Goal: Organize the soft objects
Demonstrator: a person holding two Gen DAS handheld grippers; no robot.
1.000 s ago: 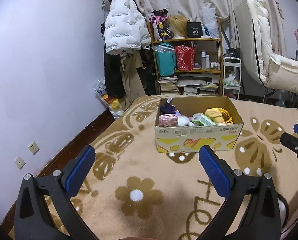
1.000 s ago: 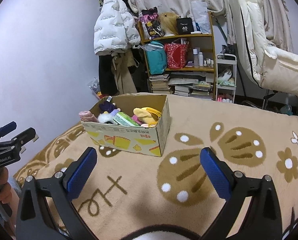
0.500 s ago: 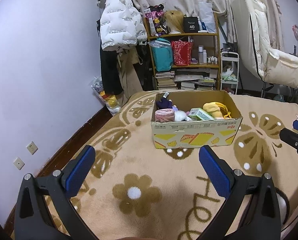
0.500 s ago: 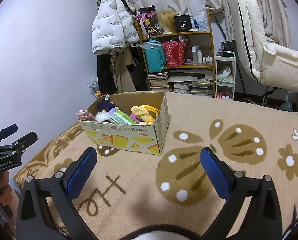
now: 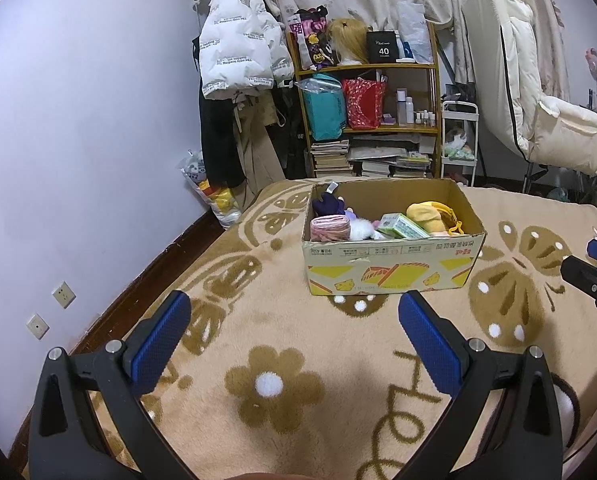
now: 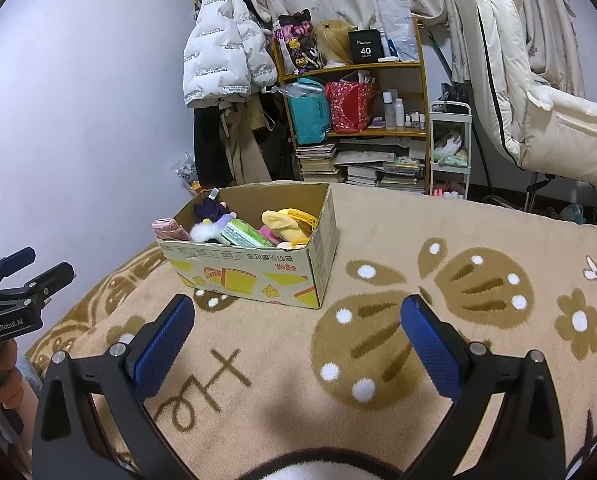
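A cardboard box [image 5: 392, 266] stands on a beige patterned blanket [image 5: 282, 320]; it also shows in the right wrist view [image 6: 254, 276]. It holds soft things: a pink roll [image 5: 329, 229], a purple plush [image 5: 328, 204], a white fluffy item [image 5: 360, 230], a green pack [image 5: 402, 226] and a yellow plush [image 5: 428, 216]. My left gripper [image 5: 294, 332] is open and empty, in front of the box. My right gripper [image 6: 298, 334] is open and empty, to the box's right front.
A wooden shelf [image 5: 372, 120] with bags, books and bottles stands behind the bed. A white puffer jacket [image 5: 238, 40] hangs at the wall. A cream recliner chair [image 5: 538, 120] is at the back right. A white cart [image 5: 458, 140] stands beside the shelf.
Both grippers have pulled back and risen slightly, so the box looks a little farther and higher in both views. Both stay open and empty.
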